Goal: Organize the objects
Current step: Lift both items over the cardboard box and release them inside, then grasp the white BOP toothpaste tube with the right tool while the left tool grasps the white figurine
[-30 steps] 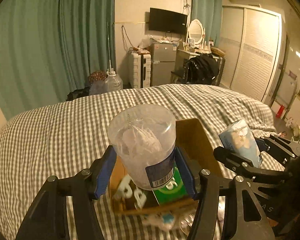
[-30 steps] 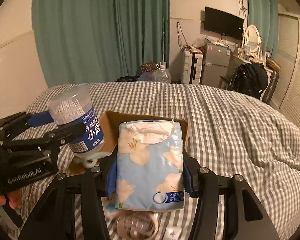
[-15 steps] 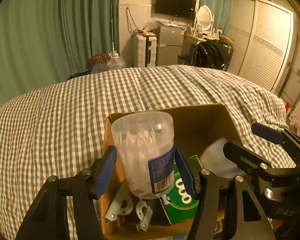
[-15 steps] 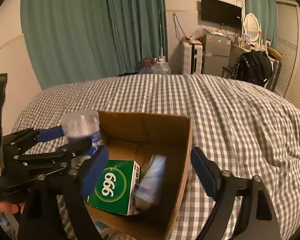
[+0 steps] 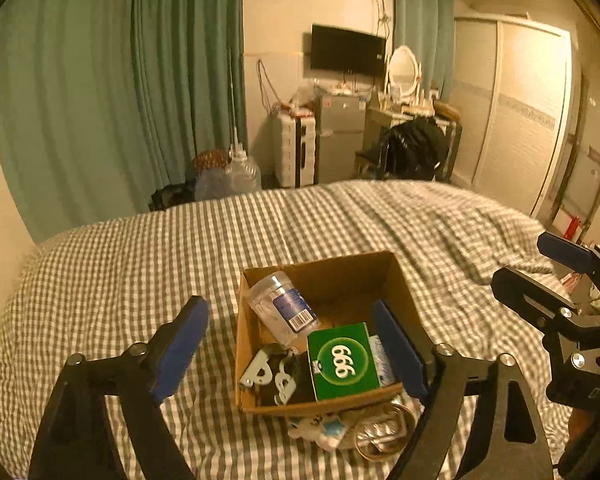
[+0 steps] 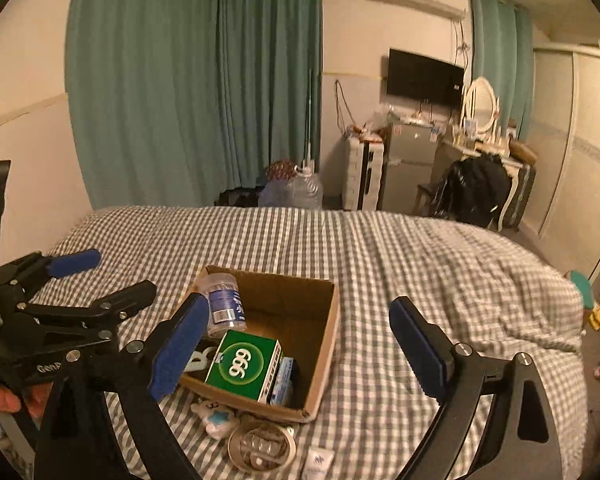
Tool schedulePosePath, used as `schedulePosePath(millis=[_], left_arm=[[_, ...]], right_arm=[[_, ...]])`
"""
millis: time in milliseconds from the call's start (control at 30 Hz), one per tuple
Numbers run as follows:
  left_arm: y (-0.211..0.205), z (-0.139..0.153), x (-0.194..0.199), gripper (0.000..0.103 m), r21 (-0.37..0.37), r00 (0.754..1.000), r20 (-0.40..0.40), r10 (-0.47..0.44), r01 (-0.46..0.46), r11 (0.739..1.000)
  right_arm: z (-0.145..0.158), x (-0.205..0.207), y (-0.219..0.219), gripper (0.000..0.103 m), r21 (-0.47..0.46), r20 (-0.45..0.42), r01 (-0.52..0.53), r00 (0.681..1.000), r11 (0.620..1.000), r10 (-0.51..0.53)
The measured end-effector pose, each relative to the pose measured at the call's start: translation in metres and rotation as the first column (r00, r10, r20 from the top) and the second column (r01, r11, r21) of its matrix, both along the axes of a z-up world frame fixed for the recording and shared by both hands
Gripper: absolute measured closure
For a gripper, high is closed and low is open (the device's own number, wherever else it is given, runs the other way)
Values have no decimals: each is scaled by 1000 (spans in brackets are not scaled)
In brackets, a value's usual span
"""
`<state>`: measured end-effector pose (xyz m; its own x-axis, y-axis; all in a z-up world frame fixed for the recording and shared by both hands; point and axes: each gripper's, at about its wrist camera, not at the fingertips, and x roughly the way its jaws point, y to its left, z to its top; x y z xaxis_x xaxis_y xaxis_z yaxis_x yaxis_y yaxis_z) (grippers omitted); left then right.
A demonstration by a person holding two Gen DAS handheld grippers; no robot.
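both grippers are hanging above the bed with nothing in them. left gripper is sitting with jaws spread wide, the cardboard box showing between its blue pads. right gripper is also spread wide, empty, framing the box's far corner.

the box is resting on the checked bedcover, already holding stuff: a clear cotton swab jar is lying tilted against the left wall near the back corner, a green 999 box is sitting at the front, a blue tissue pack is wedged just beside it on the right, and white clips are lying at the front left.

step reading: looks like a between-picks moment, drop-offs done, both tools free for the next item.

things not in the box: a small white-and-blue figure touching or just beside the box's near wall, a round metal tin next to it, and a small white sachet just right of the tin.

next move probably is calling for lowering one gripper toward the near side of the box and closing on one of those. the tin is looking flat and wide, so likely an edge grip; the sachet is thin and may be needing a pinch against the soft cover. the two tools are hanging close, so crowding is a risk.
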<state>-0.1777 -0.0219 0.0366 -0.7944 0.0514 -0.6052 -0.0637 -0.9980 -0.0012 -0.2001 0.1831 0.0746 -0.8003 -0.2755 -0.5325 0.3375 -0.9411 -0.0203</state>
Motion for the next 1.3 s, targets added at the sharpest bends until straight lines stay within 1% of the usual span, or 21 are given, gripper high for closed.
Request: schedulePosePath(millis=[67,167,267,367,433,500,600,700,867,1000,1067,1167,1300], left_arm=[[-3,12,22,6,0,999,-31,8,-8,1000],[-8,25,48,3,11,998,-61,14,-13,1000],[-10,30,72,1,16,997,-81,17,-16,1000],[-12,30,91,0,23,995,-94,22,-19,1000],[-13,27,104,0,31,994,-108,26,-23,999],[-13,22,111,0,37,994,-109,18,-14,999],[-16,12,119,0,44,995,-103,20,-16,999],[-19,-3,123,0,61,995,-90,36,-31,998],[-21,-36,125,0,67,996,-72,62,-57,996],[-18,-70,116,0,66,997,-6,71,-71,995],[-16,-87,111,0,62,997,26,73,-75,995],[-10,-108,104,0,42,995,66,69,-72,997],[-6,-132,93,0,28,991,119,67,-71,997]], right_arm=[[11,20,4,11,11,-18,9,1000,1000,-9],[24,49,14,11,-1,-36,19,999,1000,-19],[30,76,20,11,0,-43,28,999,1000,-28],[32,98,26,11,8,-52,35,998,999,-35],[31,112,32,11,-20,-46,26,999,999,-27],[30,120,34,11,-38,-49,19,999,999,-21],[21,129,36,11,-42,-41,28,999,999,-30],[7,129,34,11,-36,-23,39,999,999,-40],[-29,114,34,11,-28,41,49,998,998,-48],[-63,97,35,11,-1,86,70,994,998,-69],[-83,87,35,11,-8,129,68,989,998,-67],[-112,75,31,11,9,186,57,981,998,-57],[-147,59,30,11,21,264,57,963,998,-60]])
